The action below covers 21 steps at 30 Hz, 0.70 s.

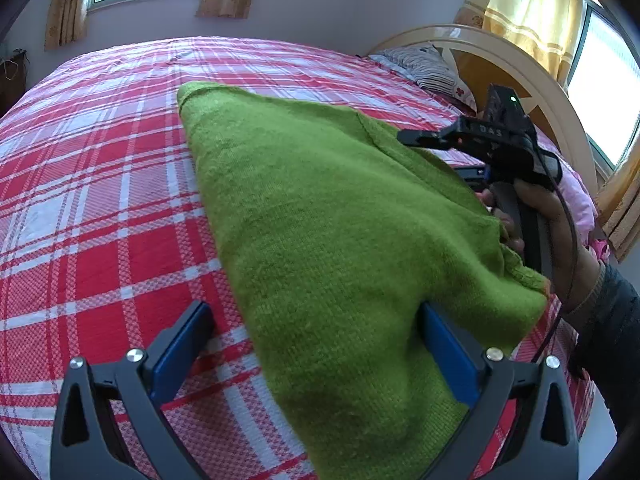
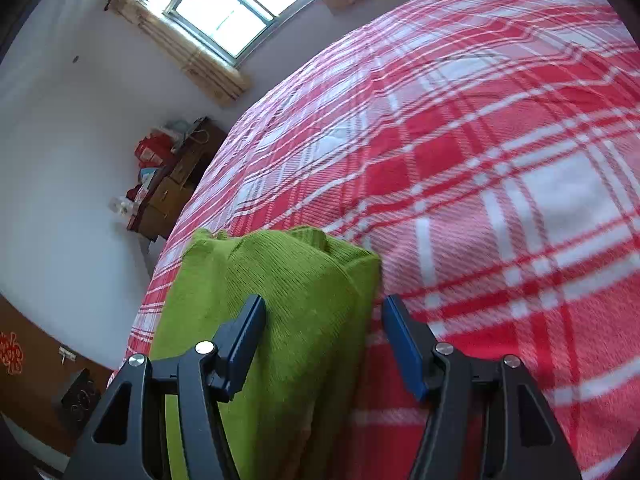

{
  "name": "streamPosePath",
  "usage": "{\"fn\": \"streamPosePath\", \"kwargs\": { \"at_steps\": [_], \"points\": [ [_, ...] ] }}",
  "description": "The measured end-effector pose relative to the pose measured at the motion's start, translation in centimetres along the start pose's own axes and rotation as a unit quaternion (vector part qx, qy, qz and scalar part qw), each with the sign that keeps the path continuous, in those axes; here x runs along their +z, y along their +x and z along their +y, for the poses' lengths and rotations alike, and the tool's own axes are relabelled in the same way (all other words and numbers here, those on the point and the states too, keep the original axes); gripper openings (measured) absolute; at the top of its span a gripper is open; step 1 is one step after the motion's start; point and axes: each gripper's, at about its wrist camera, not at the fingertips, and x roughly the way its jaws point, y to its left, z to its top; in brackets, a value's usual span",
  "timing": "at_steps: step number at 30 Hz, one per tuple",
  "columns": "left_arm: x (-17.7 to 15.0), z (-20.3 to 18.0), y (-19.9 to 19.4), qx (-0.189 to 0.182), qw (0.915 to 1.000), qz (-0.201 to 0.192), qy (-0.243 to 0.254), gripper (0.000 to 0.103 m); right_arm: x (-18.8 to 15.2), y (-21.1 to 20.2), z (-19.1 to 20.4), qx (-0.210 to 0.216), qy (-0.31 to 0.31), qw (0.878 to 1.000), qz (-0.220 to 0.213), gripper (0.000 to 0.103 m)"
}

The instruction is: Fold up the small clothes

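A green knit garment (image 1: 332,208) lies partly folded on the red plaid bedspread (image 1: 100,200), narrowing toward the far end. My left gripper (image 1: 316,320) stands open at the garment's near end. Its left finger rests on bare bedspread and the cloth drapes over its right finger (image 1: 448,356). At the right a hand holds my right gripper (image 1: 436,152) over the garment's far right edge. In the right wrist view the right gripper (image 2: 320,312) is open, its left finger (image 2: 246,332) lying on the green garment (image 2: 280,288) and its right finger over the bedspread (image 2: 500,160).
A curved wooden headboard (image 1: 520,64), a striped pillow (image 1: 424,64) and pink bedding (image 1: 580,200) sit at the right end of the bed. A cluttered wooden dresser (image 2: 172,184) stands against the wall past the bed's far edge. Curtained windows (image 2: 236,12) are behind.
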Motion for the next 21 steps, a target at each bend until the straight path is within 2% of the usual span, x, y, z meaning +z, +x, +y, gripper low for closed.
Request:
{"fn": "streamPosePath", "kwargs": {
  "at_steps": [11, 13, 20, 21],
  "points": [
    [0.2, 0.3, 0.2, -0.007, 1.0, 0.002, 0.002, 0.103, 1.2, 2.7, 0.6, 0.051, -0.018, 0.998, 0.022, 0.06],
    [0.2, 0.3, 0.3, -0.007, 1.0, 0.003, 0.003, 0.103, 1.2, 3.1, 0.9, 0.05, -0.029, 0.998, 0.03, 0.05],
    [0.2, 0.1, 0.2, -0.008, 0.9999, 0.003, 0.007, 0.103, 1.0, 3.4, 0.3, 0.056, -0.015, 0.998, 0.027, 0.036],
    [0.2, 0.0, 0.2, -0.013, 0.9998, 0.002, 0.012, 0.097, 0.9, 3.5, 0.4, 0.052, -0.021, 0.998, 0.028, 0.032]
  ]
}}
